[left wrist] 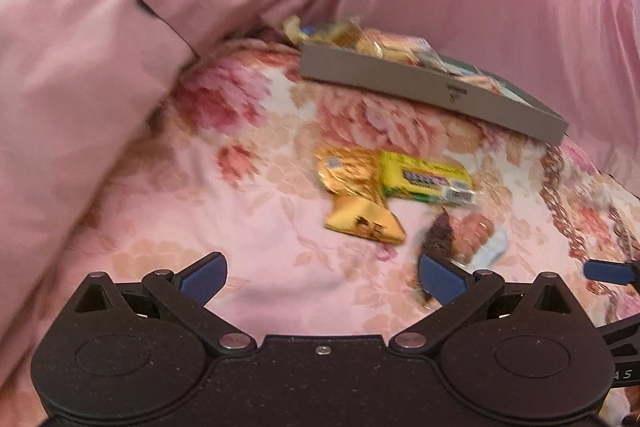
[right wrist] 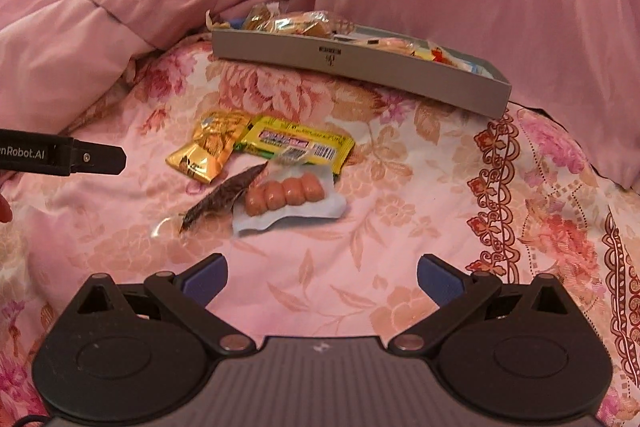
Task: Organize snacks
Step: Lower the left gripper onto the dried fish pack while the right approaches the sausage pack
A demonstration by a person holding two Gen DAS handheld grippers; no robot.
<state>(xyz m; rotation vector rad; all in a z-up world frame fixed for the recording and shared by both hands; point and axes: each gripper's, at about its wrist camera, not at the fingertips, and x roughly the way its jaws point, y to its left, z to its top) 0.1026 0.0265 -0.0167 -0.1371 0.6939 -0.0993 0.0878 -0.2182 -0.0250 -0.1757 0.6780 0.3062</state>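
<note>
Loose snacks lie on a floral bedspread: a gold packet, a yellow-green packet, a dark brown dried strip and a clear pack of sausages. A second yellow packet lies below the gold one. Behind them stands a grey box holding several wrapped snacks. My left gripper is open just short of the pile, its right fingertip near the dark strip. My right gripper is open and empty, nearer than the sausages.
Pink pillows and a bunched quilt rise behind and left of the box. The left gripper's side reaches into the right wrist view from the left edge. A fingertip shows below it. Bare bedspread lies to the right.
</note>
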